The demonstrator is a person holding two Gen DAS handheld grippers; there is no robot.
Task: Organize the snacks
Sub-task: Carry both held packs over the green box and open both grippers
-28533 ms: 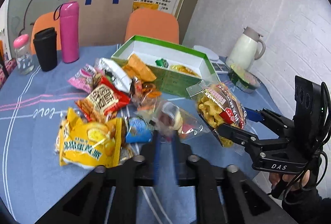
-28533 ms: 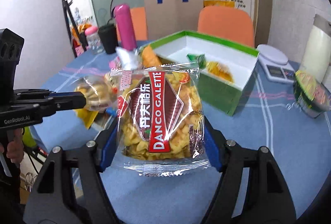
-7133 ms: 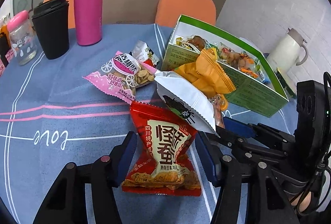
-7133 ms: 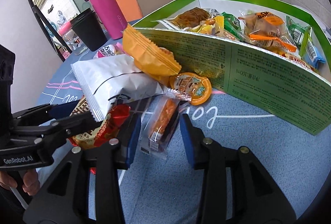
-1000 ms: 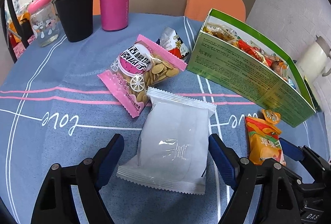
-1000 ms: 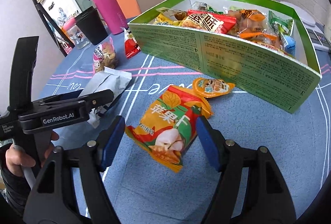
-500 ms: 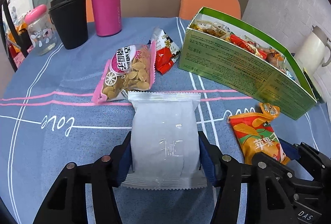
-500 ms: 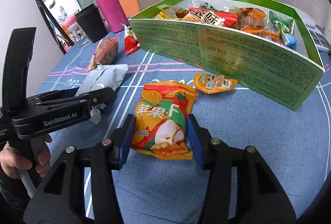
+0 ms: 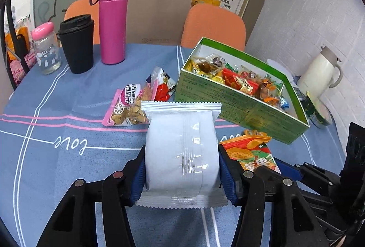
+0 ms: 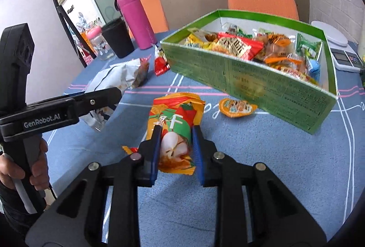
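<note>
left hand-held gripper (image 9: 182, 175) held low over the near part of the table (image 9: 68, 91), level, pointing toward the far side; blue pads (image 9: 224, 175) clamped on both sides of a plain white snack packet (image 9: 181, 151), crimped top edge up. in the right wrist view, a hand (image 10: 21, 169) seen wrapped round the left unit's handle at the lower left. right hand-held gripper (image 10: 175, 146) beside it on the right, aimed at the green box (image 10: 262, 85), pads (image 10: 198, 151) narrowed on the lower end of an orange snack bag (image 10: 175, 119) printed with an apple slice, bag squeezed into a fold, upper end reaching toward the box; whether the bag touches the cloth cannot be told. green box open, standing on the far right of the table, filled with mixed wrapped snacks. small orange jelly cup (image 10: 237, 107) lying on the table just in front of the box wall. pink seed packet (image 9: 127, 105) and a red-and-white packet (image 9: 163, 87) lying left of the box, beyond the white packet. pink flask (image 9: 113, 23), black cup (image 9: 77, 43) and a clear pink-capped bottle (image 9: 45, 50) upright at the far left. white kettle (image 9: 319, 74) at the far right.
</note>
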